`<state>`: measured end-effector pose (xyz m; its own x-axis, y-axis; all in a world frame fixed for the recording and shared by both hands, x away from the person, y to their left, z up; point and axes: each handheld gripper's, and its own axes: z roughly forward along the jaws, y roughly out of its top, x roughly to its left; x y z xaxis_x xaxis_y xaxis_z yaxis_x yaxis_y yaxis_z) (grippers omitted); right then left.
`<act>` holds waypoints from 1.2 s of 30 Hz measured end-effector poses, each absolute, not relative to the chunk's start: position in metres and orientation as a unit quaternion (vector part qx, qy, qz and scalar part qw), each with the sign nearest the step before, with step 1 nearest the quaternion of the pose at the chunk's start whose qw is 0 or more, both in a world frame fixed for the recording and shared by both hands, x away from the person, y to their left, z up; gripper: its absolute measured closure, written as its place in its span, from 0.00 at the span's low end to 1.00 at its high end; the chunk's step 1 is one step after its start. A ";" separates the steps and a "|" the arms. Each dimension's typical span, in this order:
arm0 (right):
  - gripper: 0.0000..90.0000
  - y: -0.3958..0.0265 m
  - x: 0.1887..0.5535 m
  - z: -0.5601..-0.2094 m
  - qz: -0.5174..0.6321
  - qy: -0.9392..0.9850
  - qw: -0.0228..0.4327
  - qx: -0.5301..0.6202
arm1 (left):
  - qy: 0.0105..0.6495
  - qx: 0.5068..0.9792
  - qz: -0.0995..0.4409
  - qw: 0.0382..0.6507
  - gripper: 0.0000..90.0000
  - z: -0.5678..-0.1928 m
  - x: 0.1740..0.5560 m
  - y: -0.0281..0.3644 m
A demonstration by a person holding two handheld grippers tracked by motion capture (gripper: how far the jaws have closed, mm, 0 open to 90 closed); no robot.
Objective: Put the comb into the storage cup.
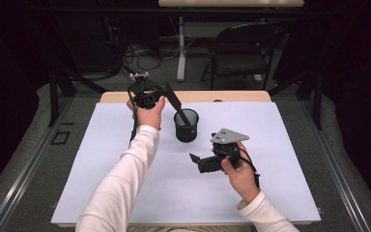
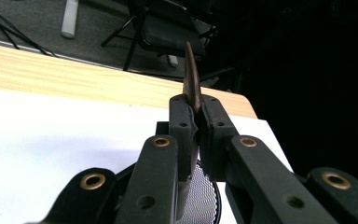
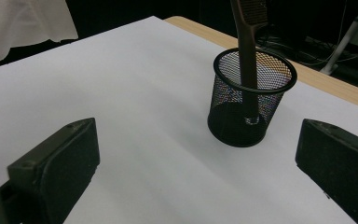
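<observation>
We have the comb (image 1: 178, 107) handle-down inside the mesh cup (image 1: 186, 126), left gripper (image 2: 196, 122) clamped on its upper end. It is in but not let go; releasing is what's left. Right gripper (image 1: 197, 160) sits wide open beside the cup, holding nothing.

Evenly lit from overhead; white table cover (image 1: 125, 183) bright, near glare in the gripper views. Surroundings far and to both sides very dim, close to black. Soft, faint shadow beside the mesh cup (image 3: 251, 100). High view slightly soft; near jaws out of focus, blurred at the lower edges.
</observation>
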<state>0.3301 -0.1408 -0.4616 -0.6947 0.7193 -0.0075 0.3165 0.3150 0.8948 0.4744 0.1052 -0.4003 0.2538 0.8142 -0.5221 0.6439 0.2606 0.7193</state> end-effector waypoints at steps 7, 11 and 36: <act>0.00 -0.141 0.330 -0.462 0.483 0.784 0.207 0.330 | 0.604 0.605 0.081 0.513 0.94 -0.403 0.475 0.104; 0.00 -0.140 0.330 -0.462 0.483 0.785 0.207 0.329 | 0.605 0.602 0.078 0.515 0.94 -0.404 0.475 0.103; 0.00 -0.140 0.330 -0.462 0.481 0.787 0.206 0.327 | 0.609 0.603 0.074 0.509 0.94 -0.413 0.476 0.102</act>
